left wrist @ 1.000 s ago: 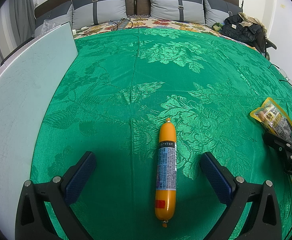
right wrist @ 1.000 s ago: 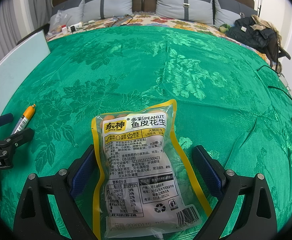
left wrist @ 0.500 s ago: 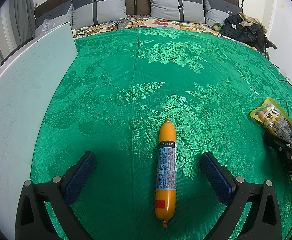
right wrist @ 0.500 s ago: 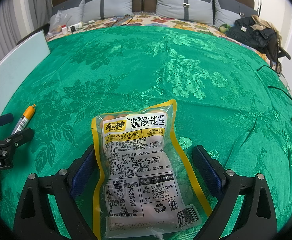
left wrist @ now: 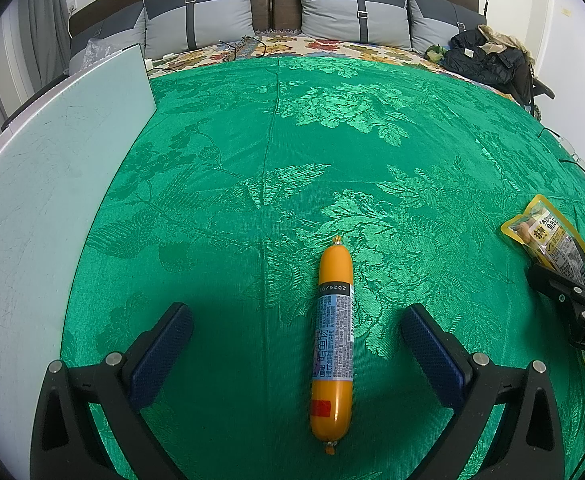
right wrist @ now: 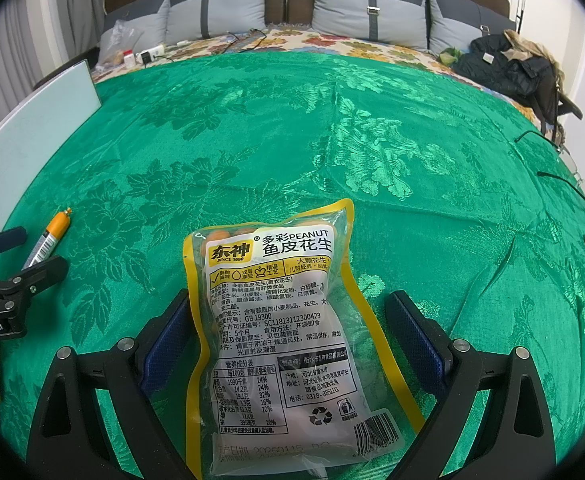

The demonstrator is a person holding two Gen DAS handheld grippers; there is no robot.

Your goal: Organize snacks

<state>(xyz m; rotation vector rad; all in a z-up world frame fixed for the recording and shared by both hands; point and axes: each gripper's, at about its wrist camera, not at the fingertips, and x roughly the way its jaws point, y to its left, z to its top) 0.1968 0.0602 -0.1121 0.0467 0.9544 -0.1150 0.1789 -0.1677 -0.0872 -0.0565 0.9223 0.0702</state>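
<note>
An orange sausage stick (left wrist: 332,340) with a blue label lies on the green bedspread (left wrist: 292,140), between the fingers of my left gripper (left wrist: 296,340), which is open and not touching it. A yellow-edged peanut bag (right wrist: 280,320) lies flat between the fingers of my right gripper (right wrist: 288,340), also open; its left edge lies against the left pad. The bag also shows at the right of the left wrist view (left wrist: 552,244). The sausage also shows at the left of the right wrist view (right wrist: 50,238).
A pale board (left wrist: 44,184) lies along the left side of the bed. Grey pillows (left wrist: 352,8) line the headboard. A dark jacket (right wrist: 508,64) lies at the far right. Cables and glasses (right wrist: 572,176) lie near the right edge.
</note>
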